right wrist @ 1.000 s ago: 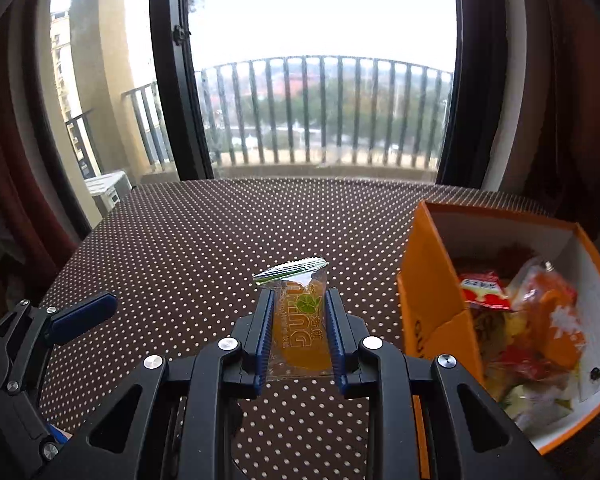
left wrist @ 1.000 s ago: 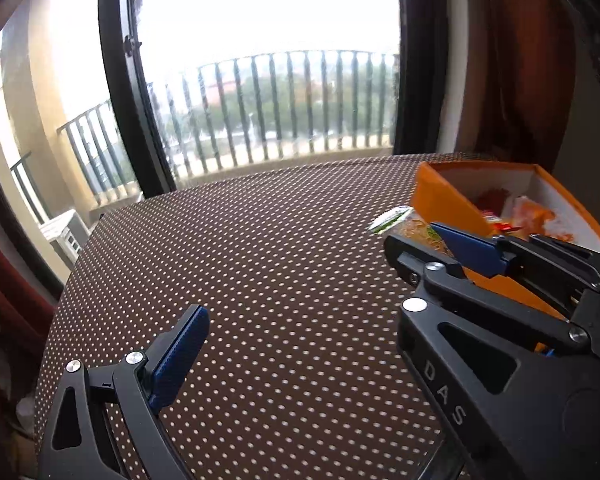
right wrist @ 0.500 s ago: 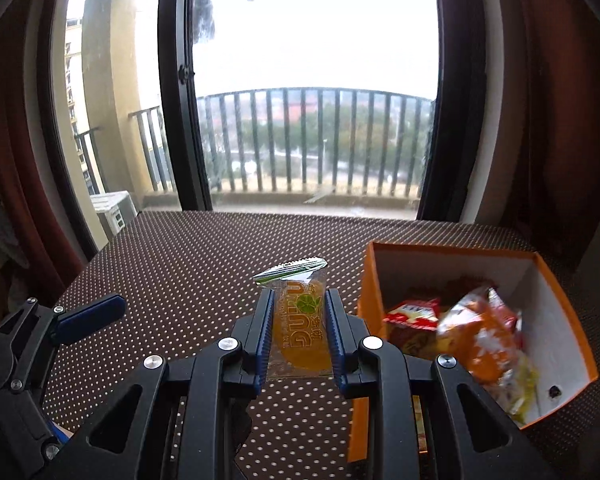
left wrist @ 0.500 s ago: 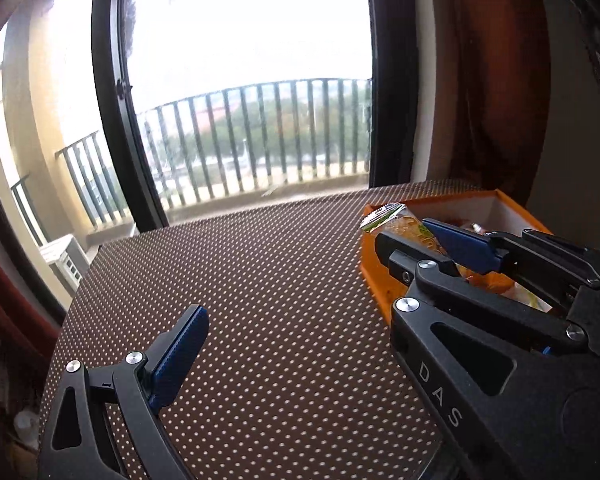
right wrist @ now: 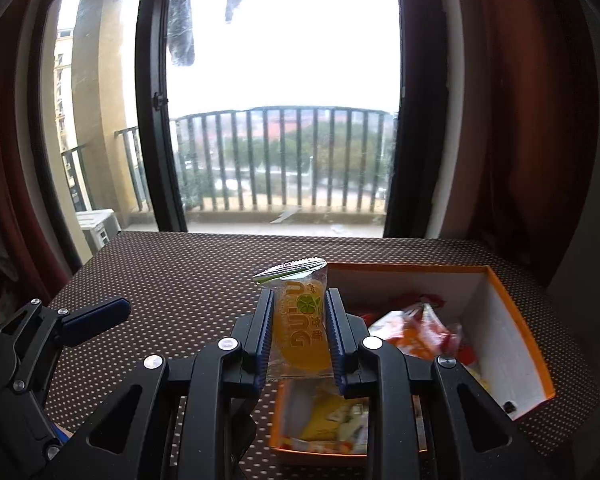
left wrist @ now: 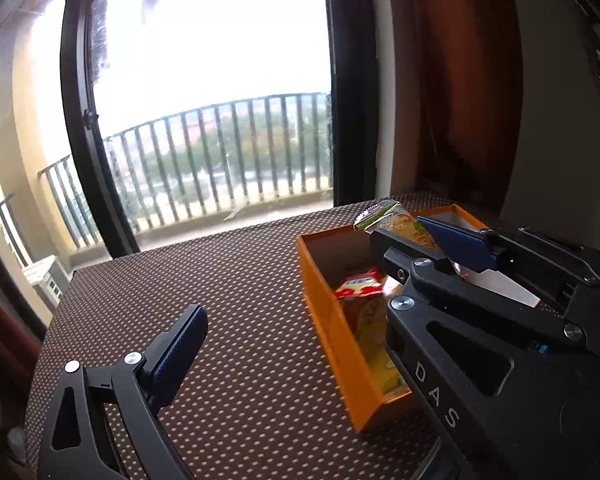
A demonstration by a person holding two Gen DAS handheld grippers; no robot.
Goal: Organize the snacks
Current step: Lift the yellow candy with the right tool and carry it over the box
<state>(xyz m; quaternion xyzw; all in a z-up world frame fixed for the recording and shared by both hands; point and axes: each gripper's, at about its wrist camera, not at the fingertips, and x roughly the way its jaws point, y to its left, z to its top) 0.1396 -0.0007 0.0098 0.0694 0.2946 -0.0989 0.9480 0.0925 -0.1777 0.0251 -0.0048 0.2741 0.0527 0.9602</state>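
My right gripper (right wrist: 298,300) is shut on a clear packet of orange jelly (right wrist: 300,332) with a green-and-silver top seal. It holds the packet upright in the air, over the near left part of an orange box (right wrist: 516,308) with white inner walls. Red, orange and yellow snack packets (right wrist: 420,332) lie inside the box. In the left wrist view the box (left wrist: 328,320) sits at the right, with a red packet (left wrist: 358,284) in it and the held jelly packet (left wrist: 400,220) above it. My left gripper (left wrist: 300,336) stands open and empty over the tablecloth, left of the box; only its left finger (left wrist: 180,344) shows.
The table wears a brown cloth with white dots (left wrist: 220,280). Its far edge meets a tall window with a balcony railing (right wrist: 280,160). A brown curtain (right wrist: 520,120) hangs at the right behind the box. The table's left edge (left wrist: 48,320) drops off.
Both grippers have risen and moved forward and right towards the box. The jelly packet, still clamped, went from over the bare cloth to over the box. The left gripper stayed open.
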